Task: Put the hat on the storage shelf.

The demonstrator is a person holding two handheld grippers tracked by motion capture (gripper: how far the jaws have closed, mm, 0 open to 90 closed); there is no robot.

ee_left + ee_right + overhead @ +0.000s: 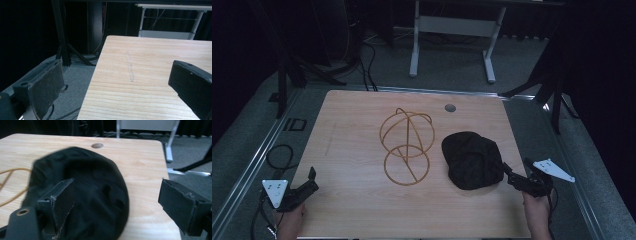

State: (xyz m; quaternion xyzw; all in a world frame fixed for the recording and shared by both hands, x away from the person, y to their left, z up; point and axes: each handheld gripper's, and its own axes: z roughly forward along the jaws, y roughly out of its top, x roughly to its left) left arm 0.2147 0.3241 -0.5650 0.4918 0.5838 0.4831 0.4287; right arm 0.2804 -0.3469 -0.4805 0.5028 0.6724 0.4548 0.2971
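wooden table (362, 200); crumpled black cap (472, 160) (rumpled dome); both tools gape, grasping nothing.

I read just one marking: the letters "ID" (294, 124), dark on the grey floor strip (272, 137) at nine o'clock from the table (362, 210).
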